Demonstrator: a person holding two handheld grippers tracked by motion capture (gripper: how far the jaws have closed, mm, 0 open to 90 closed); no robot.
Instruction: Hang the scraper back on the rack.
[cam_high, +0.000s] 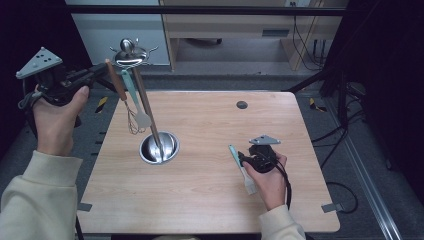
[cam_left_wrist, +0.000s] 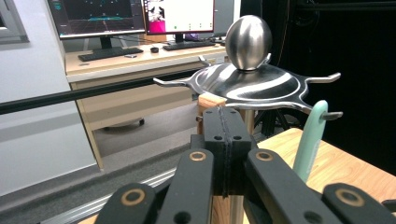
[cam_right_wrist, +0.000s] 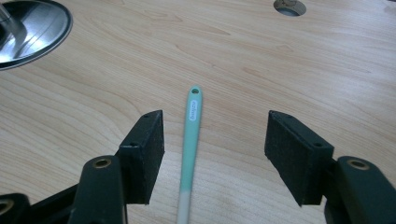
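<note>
While my left tool (cam_high: 102, 71) was clamped shut on the wooden handle (cam_high: 116, 80) of a whisk (cam_high: 132, 120) up at the hanging rack (cam_high: 131, 52), my right tool (cam_right_wrist: 215, 154) rested low over the desk (cam_high: 210, 200) with its jaws spread apart. Between those open jaws lay a mint-green spatula (cam_right_wrist: 189, 140), flat on the wood, its handle pointing away from me and touching neither jaw. Beside the whisk hung another green utensil (cam_high: 135, 100). The rack's pole stood in a round steel base (cam_high: 159, 148) left of centre.
</note>
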